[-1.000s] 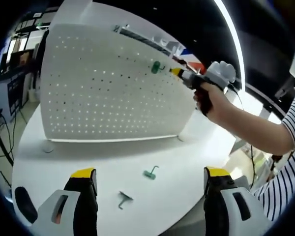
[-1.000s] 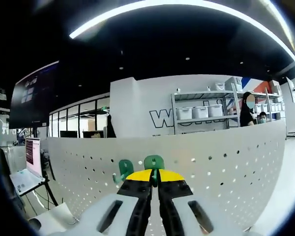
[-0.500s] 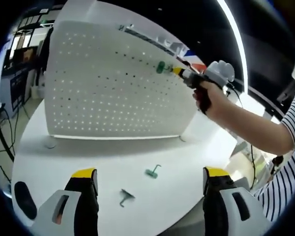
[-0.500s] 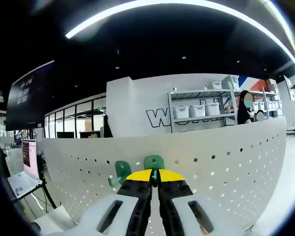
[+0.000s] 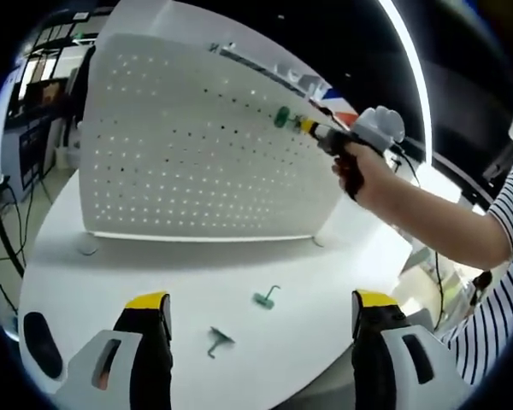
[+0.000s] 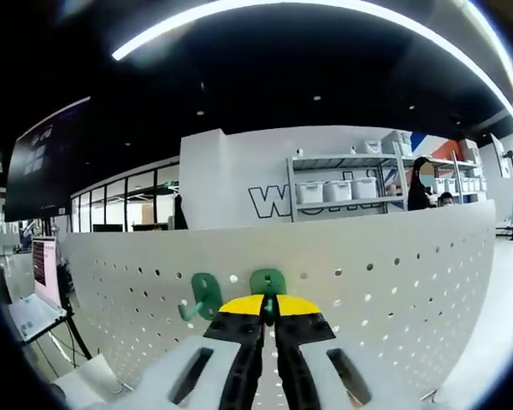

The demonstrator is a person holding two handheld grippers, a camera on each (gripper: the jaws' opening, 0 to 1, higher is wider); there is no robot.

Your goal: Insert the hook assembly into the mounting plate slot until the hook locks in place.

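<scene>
A white perforated mounting plate (image 5: 197, 145) stands upright on the round white table (image 5: 111, 282). My right gripper (image 5: 310, 127), held in a person's hand, is up at the plate's top right. It is shut on a green hook (image 6: 268, 281), whose head touches or nearly touches the plate (image 6: 393, 282). A second green hook (image 6: 203, 295) hangs in the plate just left of the held one. My left gripper (image 5: 261, 301) hovers low over the table's near edge, open, nothing between its jaws. A loose green hook (image 5: 265, 297) and a grey hook (image 5: 215, 340) lie on the table.
The person's bare forearm (image 5: 427, 213) and striped sleeve (image 5: 509, 256) reach in from the right. A small round disc (image 5: 85, 250) lies by the plate's left foot. Beyond the plate are shelves with white bins (image 6: 342, 190), a laptop (image 6: 34, 290), and people.
The right gripper view has drifted a little, so the mounted hook now sits further left of the held one. The left gripper has barely moved. Both keep their states.
</scene>
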